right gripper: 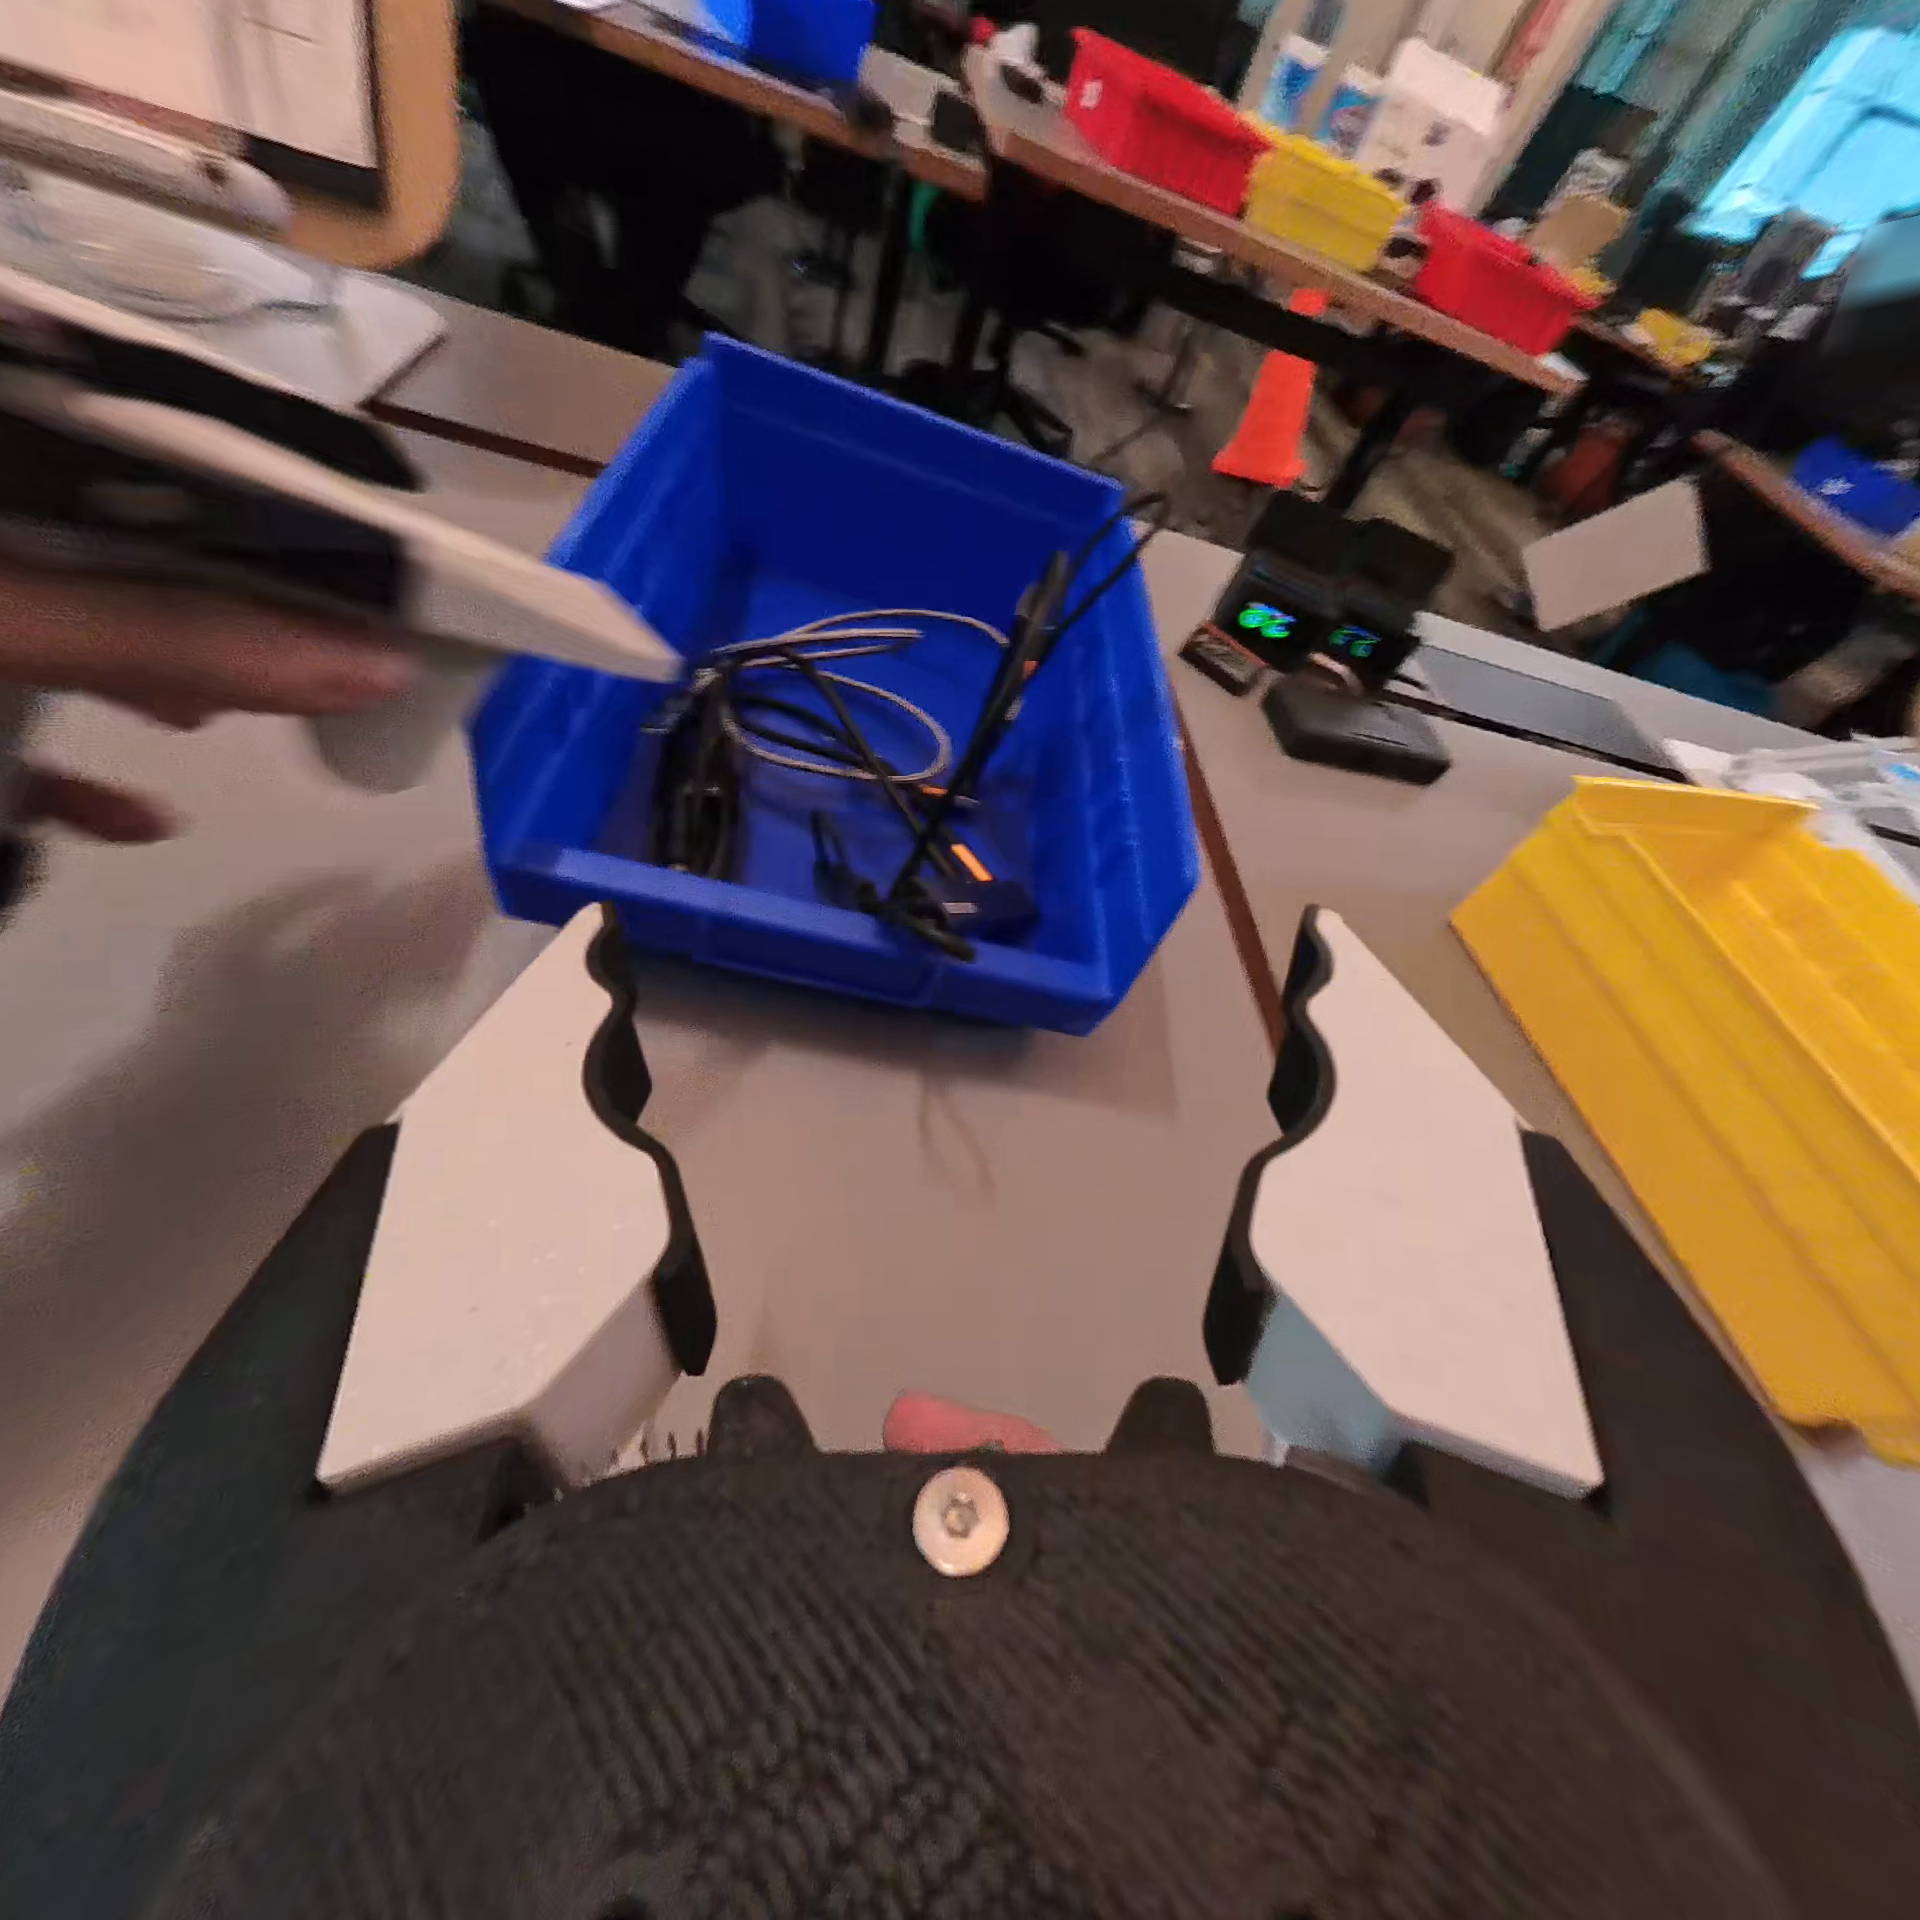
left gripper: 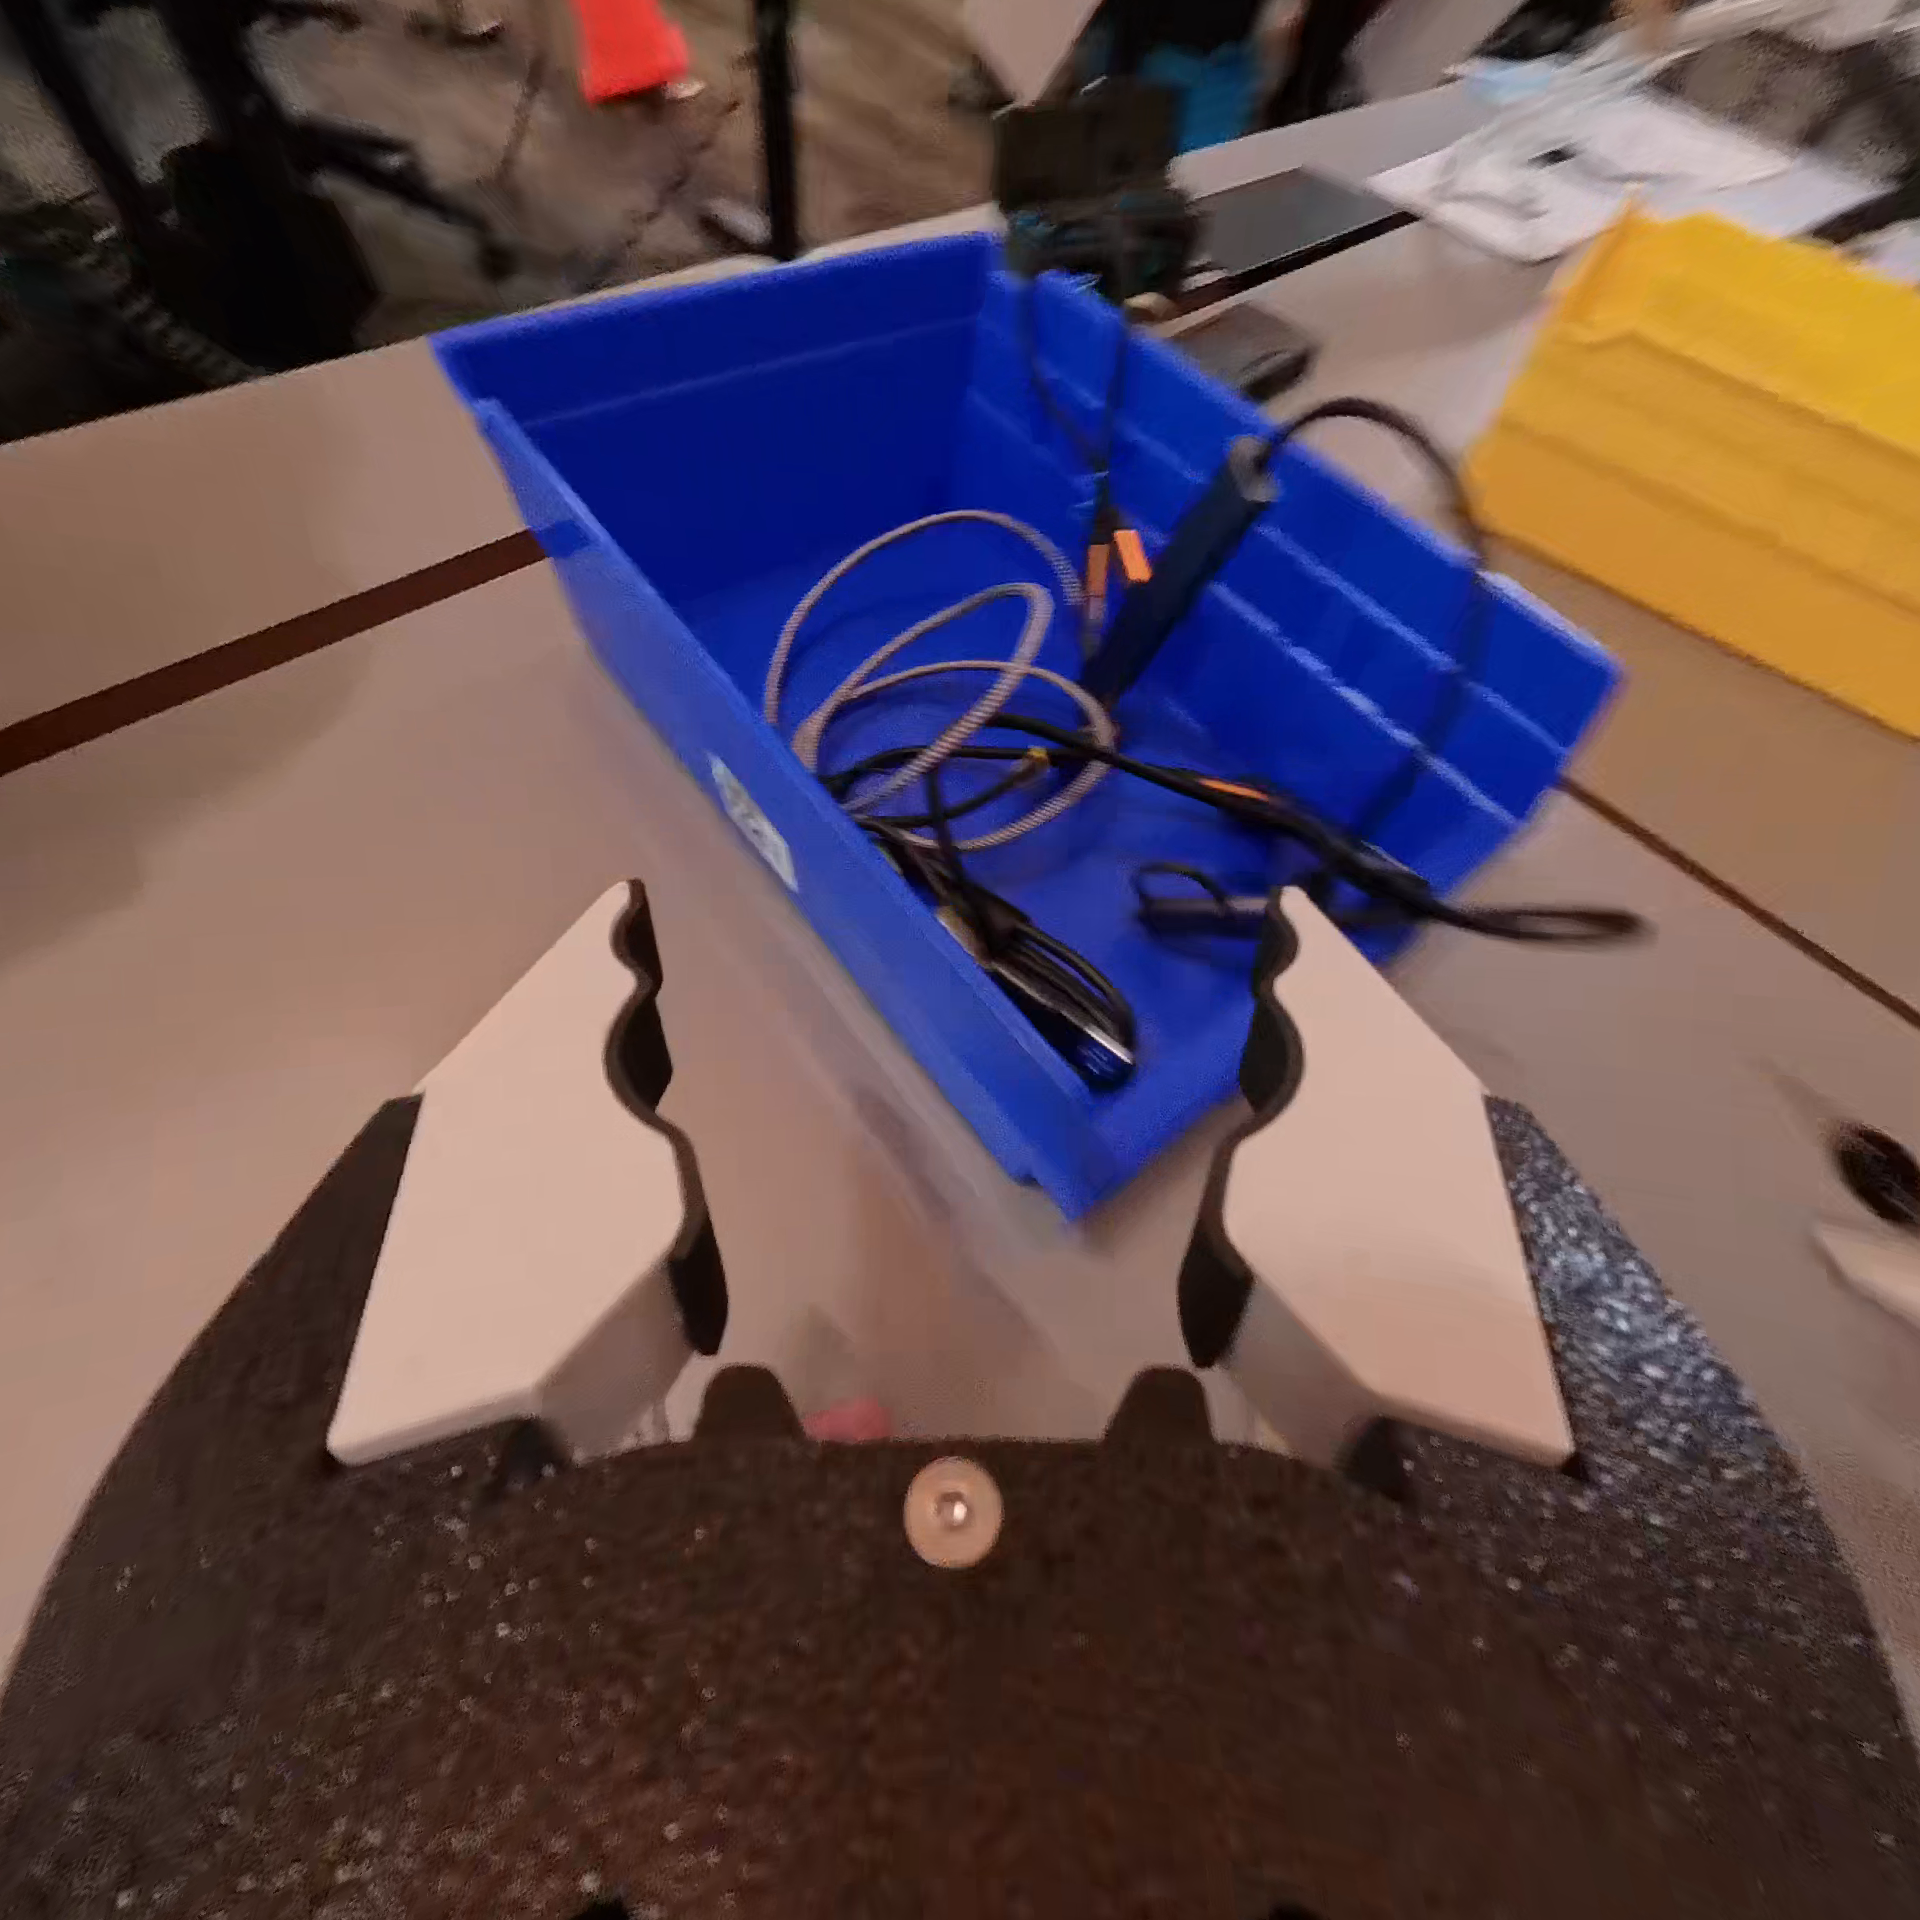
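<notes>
A blue plastic bin [left gripper: 727, 436] stands on the grey table and holds loose cables. Inside it are a grey braided coil [left gripper: 914, 665], tangled black cables [left gripper: 1039, 831] and a dark stick-shaped device [left gripper: 1174, 582] leaning on the ribbed wall. My left gripper [left gripper: 956, 904] is open and empty, just above the bin's near corner. My right gripper [right gripper: 956, 920] is open and empty, just short of the bin's [right gripper: 790, 935] low front wall. In the right wrist view the left gripper's finger [right gripper: 582, 623] reaches over the bin's left rim, above the cables [right gripper: 842, 727].
A yellow bin [right gripper: 1714, 1091] lies to the right of the blue one; it also shows in the left wrist view [left gripper: 1704, 457]. Small devices with lit screens [right gripper: 1299, 623] sit behind it. One black cable [left gripper: 1507, 914] hangs out over the bin wall onto the table. Other tables carry red and yellow bins [right gripper: 1226, 135].
</notes>
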